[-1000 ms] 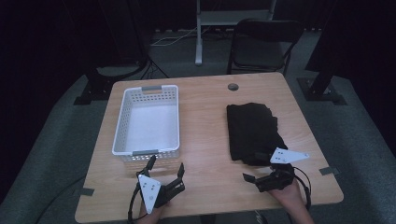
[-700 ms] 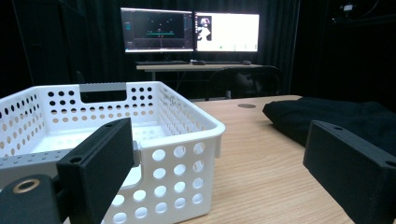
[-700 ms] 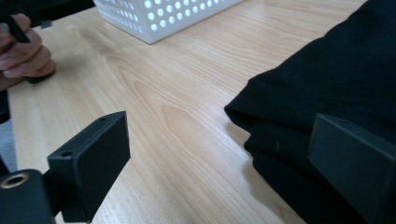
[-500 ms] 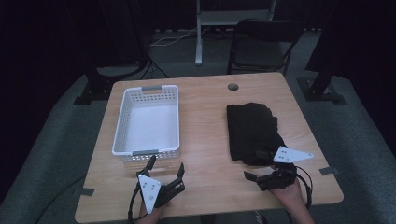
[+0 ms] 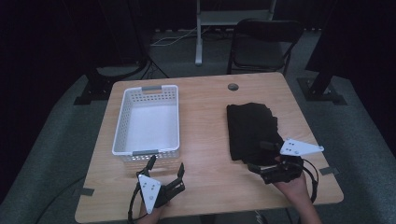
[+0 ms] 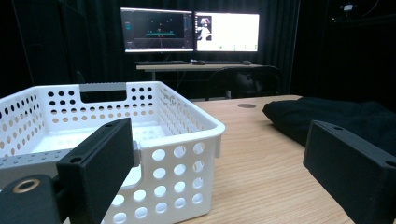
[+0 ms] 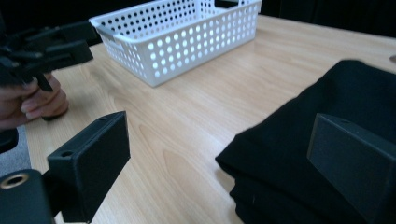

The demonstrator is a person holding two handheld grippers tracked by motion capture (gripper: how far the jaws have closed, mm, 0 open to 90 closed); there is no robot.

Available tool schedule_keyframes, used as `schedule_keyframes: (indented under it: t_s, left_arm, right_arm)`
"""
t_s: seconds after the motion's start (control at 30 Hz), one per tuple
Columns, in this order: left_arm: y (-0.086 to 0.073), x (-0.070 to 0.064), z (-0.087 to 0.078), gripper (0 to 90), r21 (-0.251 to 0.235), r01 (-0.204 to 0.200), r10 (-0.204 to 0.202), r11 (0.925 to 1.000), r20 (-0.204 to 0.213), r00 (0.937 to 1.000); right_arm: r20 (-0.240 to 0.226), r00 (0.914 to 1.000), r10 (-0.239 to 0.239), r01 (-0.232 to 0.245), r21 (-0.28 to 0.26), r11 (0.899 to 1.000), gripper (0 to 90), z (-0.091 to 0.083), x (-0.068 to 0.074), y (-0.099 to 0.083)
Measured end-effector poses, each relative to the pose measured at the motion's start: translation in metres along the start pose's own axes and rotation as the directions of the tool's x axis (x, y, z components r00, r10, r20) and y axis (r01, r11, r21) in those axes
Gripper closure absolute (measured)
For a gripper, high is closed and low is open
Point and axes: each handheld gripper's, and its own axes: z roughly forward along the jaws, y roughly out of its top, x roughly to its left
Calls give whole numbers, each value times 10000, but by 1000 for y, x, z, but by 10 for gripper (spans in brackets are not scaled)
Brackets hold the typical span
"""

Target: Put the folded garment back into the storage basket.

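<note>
Both tongs stand with their jaws spread wide and nothing between them. Right tongs (image 5: 265,156) hang at the near corner of the folded black cloth (image 5: 252,130), one jaw over its edge, the other over bare wood; from their own view the dark fold (image 7: 317,154) lies straight ahead and to one side, just beside the jaws. Left tongs (image 5: 166,170) sit at the near edge of the table (image 5: 205,116), just in front of the white basket (image 5: 148,119), whose perforated wall (image 6: 173,158) is right before them. That cloth rests on the table's right half, well apart from the basket, its long axis running away from the person, so the short near end faces the right hand. My guess is the right hand takes it, being much the nearer; the left would have to cross the table.
</note>
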Motion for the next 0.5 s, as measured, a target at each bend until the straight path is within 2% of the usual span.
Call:
schedule_keyframes:
  t_s: [0.17, 0.3, 0.33, 0.4, 0.43, 0.5]
  left_arm:
    - [0, 0, 0, 102, -4, -1, 1, 10000, -3, 10000]
    - [0, 0, 0, 102, -4, -3, 3, 10000, -3, 10000]
    - [0, 0, 0, 102, -3, -3, 3, 10000, -3, 10000]
    - [0, 0, 0, 102, -2, -5, 5, 10000, -2, 10000]
    - [0, 0, 0, 102, -1, -5, 5, 10000, -2, 10000]
    - [0, 0, 0, 102, -2, -4, 4, 10000, -2, 10000]
  right_arm:
    - [69, 9999, -80, 81, -156, 9998, 58, -4, -2, 8]
    - [342, 9994, -77, 90, -360, 9993, 58, -8, -4, 14]
    - [230, 9997, -72, 80, -353, 9993, 58, -9, -4, 16]
    - [396, 9991, -147, 167, -503, 9986, 59, -12, -4, 19]
    - [300, 9995, -141, 156, -514, 9986, 58, -13, -5, 21]
    - [501, 9985, -197, 226, -585, 9980, 58, -15, -6, 25]
